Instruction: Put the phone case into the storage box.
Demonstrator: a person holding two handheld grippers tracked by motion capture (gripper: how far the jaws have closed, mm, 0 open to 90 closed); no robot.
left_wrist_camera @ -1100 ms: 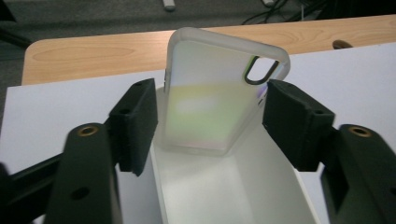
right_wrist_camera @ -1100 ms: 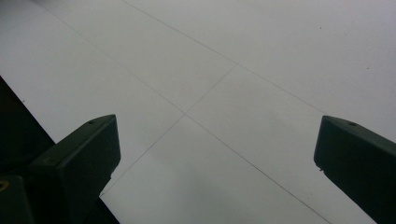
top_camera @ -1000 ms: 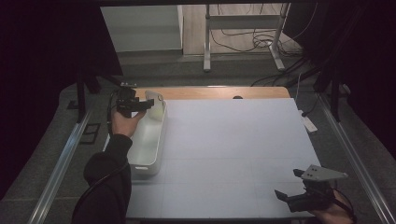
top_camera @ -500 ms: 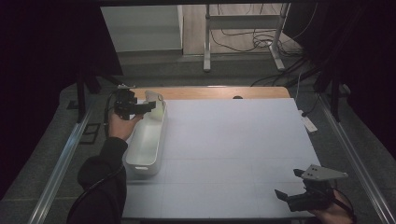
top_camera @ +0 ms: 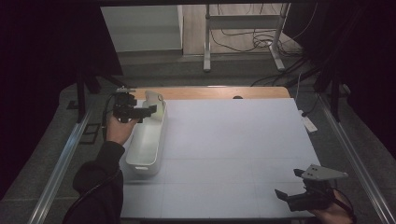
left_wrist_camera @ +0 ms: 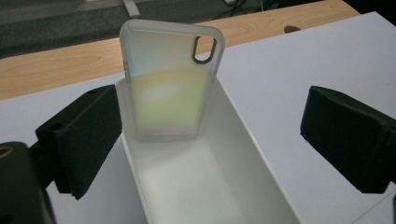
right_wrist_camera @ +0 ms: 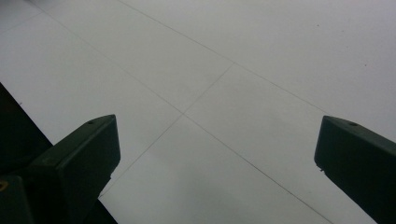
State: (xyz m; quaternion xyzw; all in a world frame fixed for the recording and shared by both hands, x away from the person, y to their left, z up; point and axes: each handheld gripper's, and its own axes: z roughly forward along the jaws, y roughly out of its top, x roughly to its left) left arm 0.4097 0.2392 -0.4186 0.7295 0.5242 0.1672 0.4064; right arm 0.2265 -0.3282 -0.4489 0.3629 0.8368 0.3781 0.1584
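- The left gripper [top_camera: 152, 110] is at about 10 o'clock on the table [top_camera: 243, 140], over the far end of the tray [top_camera: 145, 161]; its jaws are spread wide and hold nothing
- In the left gripper view the two black jaws stand at each side of the tray [left_wrist_camera: 224, 154], with the case [left_wrist_camera: 170, 84] between them but farther off, and they do not touch it
- The case is a clear phone case with a milky, slightly yellow shine; it stands nearly upright inside the tray and leans on the tray's far end wall, with its camera hole at the top
- In the high view the case [top_camera: 155, 103] rises above the far rim of the tray, just beside the left gripper
- The tray is white, long and narrow, and lies along the left edge of the table, from about 9 to 10 o'clock
- The left hand [top_camera: 119, 128] holds its gripper from below, and a dark sleeve [top_camera: 100, 172] comes from the bottom
- The right gripper [top_camera: 286, 184] is at about 5 o'clock, near the front edge of the table, well apart from the tray; its jaws are also wide, with nothing between them
- In the right gripper view there is bare white table [right_wrist_camera: 261, 70] with thin lines between the jaws
- A strip of wood [top_camera: 219, 92] shows at the far edge, at 12 o'clock
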